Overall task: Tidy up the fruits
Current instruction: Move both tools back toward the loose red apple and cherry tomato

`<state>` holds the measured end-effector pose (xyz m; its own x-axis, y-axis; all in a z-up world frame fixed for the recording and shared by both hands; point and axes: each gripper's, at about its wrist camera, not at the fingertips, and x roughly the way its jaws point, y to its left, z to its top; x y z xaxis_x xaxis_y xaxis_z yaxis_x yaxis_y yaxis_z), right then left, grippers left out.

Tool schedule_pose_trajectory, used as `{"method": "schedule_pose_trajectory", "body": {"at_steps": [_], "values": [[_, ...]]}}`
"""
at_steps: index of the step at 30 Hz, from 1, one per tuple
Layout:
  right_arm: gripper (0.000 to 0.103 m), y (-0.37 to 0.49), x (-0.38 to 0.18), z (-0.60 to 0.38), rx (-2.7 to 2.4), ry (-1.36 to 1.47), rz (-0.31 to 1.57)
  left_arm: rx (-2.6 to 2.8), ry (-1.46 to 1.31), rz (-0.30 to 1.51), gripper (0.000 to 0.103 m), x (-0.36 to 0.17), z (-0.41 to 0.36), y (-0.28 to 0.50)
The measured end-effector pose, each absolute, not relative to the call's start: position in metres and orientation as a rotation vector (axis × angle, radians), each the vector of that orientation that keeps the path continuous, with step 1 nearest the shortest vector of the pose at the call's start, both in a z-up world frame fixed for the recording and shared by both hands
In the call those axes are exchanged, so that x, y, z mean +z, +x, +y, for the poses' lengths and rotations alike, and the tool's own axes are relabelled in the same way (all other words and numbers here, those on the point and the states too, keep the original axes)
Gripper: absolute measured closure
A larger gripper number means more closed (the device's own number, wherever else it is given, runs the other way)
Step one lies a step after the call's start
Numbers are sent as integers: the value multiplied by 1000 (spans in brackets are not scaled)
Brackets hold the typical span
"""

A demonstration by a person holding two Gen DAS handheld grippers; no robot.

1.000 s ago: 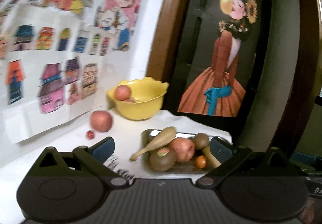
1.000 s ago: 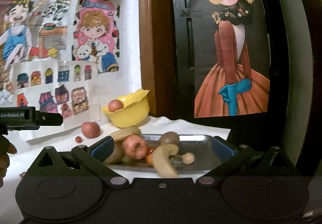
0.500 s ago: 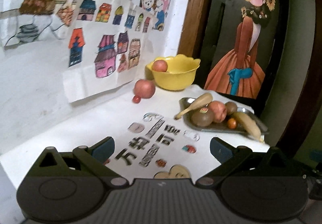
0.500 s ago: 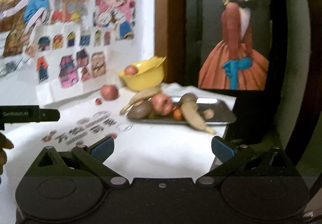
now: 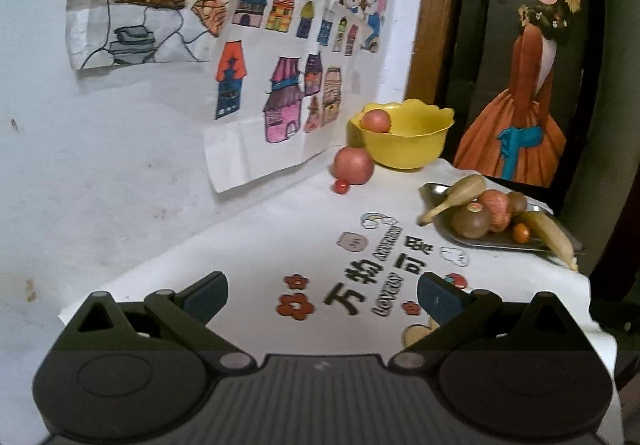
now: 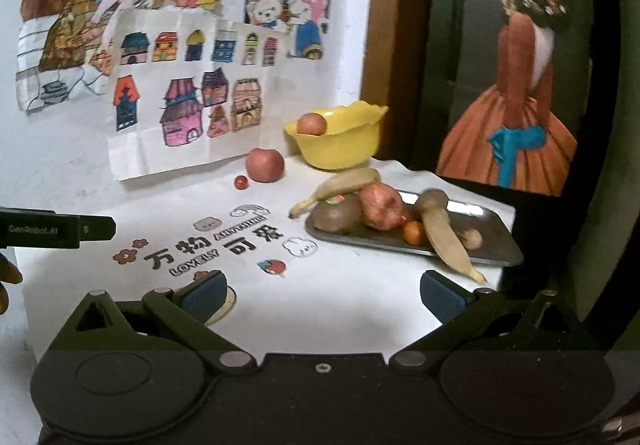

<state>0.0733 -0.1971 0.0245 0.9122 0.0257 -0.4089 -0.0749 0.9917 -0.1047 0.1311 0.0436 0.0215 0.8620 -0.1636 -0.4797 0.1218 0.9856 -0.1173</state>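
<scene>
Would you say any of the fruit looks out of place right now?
Yes. A red apple and a small red fruit sit loose on the tablecloth, outside the yellow bowl, and one banana overhangs the metal tray.

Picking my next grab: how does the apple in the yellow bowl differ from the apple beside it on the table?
The bowl apple sits inside the yellow bowl; the table apple rests on the white cloth, outside the bowl. The bowl apple is partly hidden by the rim; the table apple shows whole, with a small red fruit beside it. Both are reddish and round.
</scene>
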Motion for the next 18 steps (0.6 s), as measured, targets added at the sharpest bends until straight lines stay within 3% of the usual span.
{"method": "schedule_pose_trajectory", "body": {"at_steps": [10, 18], "values": [[1, 128, 83, -167, 310, -291, 310, -115, 33, 449, 0, 43, 52, 165], [1, 234, 104, -172, 468, -254, 347, -173, 71, 464, 0, 35, 43, 216]]}}
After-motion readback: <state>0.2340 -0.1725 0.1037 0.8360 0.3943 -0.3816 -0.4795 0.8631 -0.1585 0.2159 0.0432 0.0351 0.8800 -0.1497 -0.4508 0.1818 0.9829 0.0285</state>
